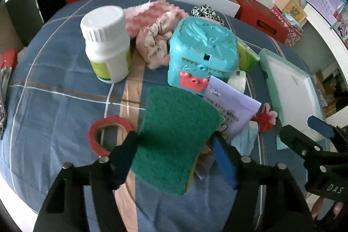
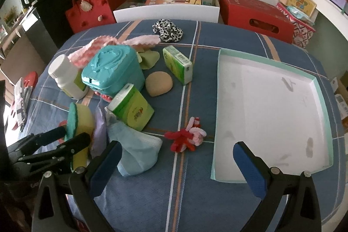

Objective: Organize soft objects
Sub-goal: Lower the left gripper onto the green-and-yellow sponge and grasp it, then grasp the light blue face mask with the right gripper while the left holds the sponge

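- the left gripper (image 1: 174,158) is clenching the sponge (image 1: 174,140), green scouring face up, holding it raised above the checked worktop (image 1: 54,101) just in front of the teal toy box (image 1: 202,51).
- only the left view is showing the red tape ring (image 1: 104,134) and the purple wipes pack (image 1: 232,108) clearly.
- only the right view is revealing the sponge's yellow body (image 2: 83,121), the blue face mask (image 2: 139,149), the tan puff (image 2: 158,83) and the whole white tray (image 2: 271,114).
- the right gripper (image 2: 178,169) is hovering released, jaws wide apart, its right finger lying over the tray's near edge.
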Demonstrator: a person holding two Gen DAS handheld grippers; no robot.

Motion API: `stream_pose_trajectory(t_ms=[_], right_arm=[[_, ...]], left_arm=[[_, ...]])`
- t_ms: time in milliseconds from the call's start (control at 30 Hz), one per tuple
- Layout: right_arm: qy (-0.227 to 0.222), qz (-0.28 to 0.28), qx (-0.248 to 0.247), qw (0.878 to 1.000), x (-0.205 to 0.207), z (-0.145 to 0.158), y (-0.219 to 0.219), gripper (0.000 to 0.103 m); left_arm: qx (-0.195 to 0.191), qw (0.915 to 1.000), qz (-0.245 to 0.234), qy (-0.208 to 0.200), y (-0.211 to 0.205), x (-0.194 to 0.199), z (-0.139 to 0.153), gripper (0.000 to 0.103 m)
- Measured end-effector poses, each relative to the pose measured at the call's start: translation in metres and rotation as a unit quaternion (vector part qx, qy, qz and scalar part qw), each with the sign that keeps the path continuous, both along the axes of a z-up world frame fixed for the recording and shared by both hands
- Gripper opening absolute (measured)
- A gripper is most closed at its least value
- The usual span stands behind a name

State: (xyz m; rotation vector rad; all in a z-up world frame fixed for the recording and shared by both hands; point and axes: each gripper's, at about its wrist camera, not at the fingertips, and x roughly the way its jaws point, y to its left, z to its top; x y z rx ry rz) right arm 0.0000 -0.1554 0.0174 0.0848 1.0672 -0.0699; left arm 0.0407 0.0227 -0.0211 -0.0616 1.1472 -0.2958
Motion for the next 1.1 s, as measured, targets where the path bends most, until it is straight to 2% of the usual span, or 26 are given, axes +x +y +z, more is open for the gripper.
stream_pose_trajectory(t_ms=[567, 667, 767, 867, 1100], right_arm=[[0.001, 0.0, -0.004, 1.0, 0.0, -0.002, 0.002, 0.103], [0.002, 0.002, -0.005, 1.0, 0.0, -0.002, 0.003, 0.103], [0.002, 0.003, -0.006, 1.0, 0.0, -0.002, 0.004, 0.103], [0.003, 0.004, -0.006, 1.0, 0.0, -0.002, 0.004, 0.103], [0.005, 0.004, -0.006, 1.0, 0.001, -0.004, 0.005, 0.103]], left_arm=[[-0.011, 0.9998, 0.013, 0.014, 0.007, 0.006, -0.006, 0.065], [-0.015, 0.9996, 0.018, 0.019, 0.01, 0.008, -0.008, 0.067], [-0.009, 0.9994, 0.02, 0.028, 0.011, 0.01, -0.013, 0.073], [-0.013, 0.9987, 0.02, 0.045, 0.011, 0.015, -0.021, 0.073], [-0.021, 0.9992, 0.02, 0.027, 0.015, 0.01, -0.013, 0.069]])
